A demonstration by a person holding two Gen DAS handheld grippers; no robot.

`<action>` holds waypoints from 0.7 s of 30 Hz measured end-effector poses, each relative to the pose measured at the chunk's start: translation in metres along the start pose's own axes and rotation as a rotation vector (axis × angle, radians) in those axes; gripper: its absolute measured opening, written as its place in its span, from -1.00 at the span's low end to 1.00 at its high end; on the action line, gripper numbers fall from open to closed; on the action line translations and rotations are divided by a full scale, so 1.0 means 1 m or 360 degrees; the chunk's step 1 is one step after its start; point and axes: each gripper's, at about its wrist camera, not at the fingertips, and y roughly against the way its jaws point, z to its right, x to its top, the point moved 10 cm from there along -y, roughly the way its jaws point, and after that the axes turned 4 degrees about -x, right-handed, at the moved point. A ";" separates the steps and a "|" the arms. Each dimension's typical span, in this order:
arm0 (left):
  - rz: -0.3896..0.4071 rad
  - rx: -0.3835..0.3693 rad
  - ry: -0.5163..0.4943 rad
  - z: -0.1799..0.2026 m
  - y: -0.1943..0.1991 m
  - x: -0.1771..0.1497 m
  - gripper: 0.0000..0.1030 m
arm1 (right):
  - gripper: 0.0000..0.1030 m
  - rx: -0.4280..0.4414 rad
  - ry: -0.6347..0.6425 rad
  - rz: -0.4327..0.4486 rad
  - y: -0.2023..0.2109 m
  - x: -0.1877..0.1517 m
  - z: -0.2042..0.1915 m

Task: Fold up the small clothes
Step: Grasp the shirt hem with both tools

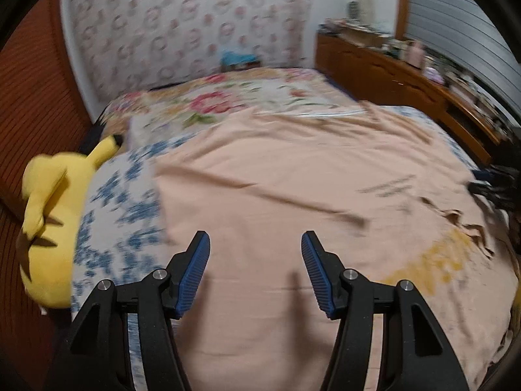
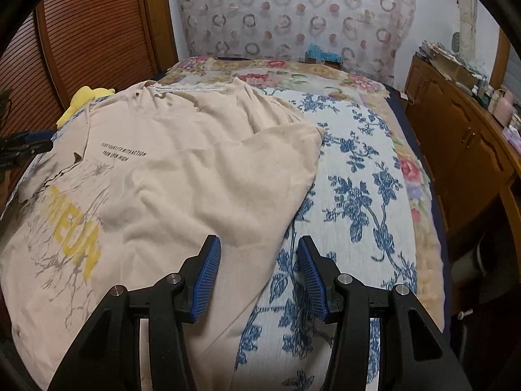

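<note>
This is a bedroom, and a big bed [image 2: 358, 176] fills most of both views, covered with a white spread with blue flowers [image 2: 355, 195]. The left gripper [image 1: 255, 270] is wide open, with its two blue pads far apart and nothing between them. It hangs just above a peach T-shirt [image 1: 293, 176], which lies spread out flat on the bed from the gripper all the way up to 12 o'clock. At 3 o'clock on the shirt there are yellow printed letters [image 1: 436, 260], blurry in this view. At 9 o'clock a yellow plush toy [image 1: 52, 215] lies at the edge of the bed, just beside the shirt. Past the shirt at 12 o'clock is a blanket with pink flowers [image 1: 221, 101], and behind it a curtain with ring shapes [image 1: 182, 26]. At 2 o'clock stands a brown wooden cabinet [image 1: 390, 75] with many small things on top. The right gripper [image 2: 259, 277] is open too and holds nothing. The shirt's side edge [image 2: 286, 228] runs up between its pads, so the left pad is over the shirt and the right pad is over the blue flower spread. From here the shirt stretches off to 10 o'clock, with small black words [image 2: 122, 151] near its middle and the yellow letters at 9 o'clock. The other gripper peeks in at the far 9 o'clock edge. A brown slatted door [image 2: 88, 39] is at 11 o'clock.
</note>
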 end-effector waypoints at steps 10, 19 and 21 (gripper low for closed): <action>-0.0073 0.0112 0.0178 -0.064 -0.022 -0.007 0.15 | 0.03 -0.0006 -0.0003 0.0035 0.001 -0.004 -0.003; -0.0101 0.0063 0.0192 -0.081 -0.046 0.013 0.15 | 0.03 0.0012 0.0020 0.0001 -0.012 0.011 0.004; -0.0095 0.0049 0.0197 -0.083 -0.050 0.019 0.15 | 0.03 0.0018 0.0004 -0.0009 -0.019 0.020 0.010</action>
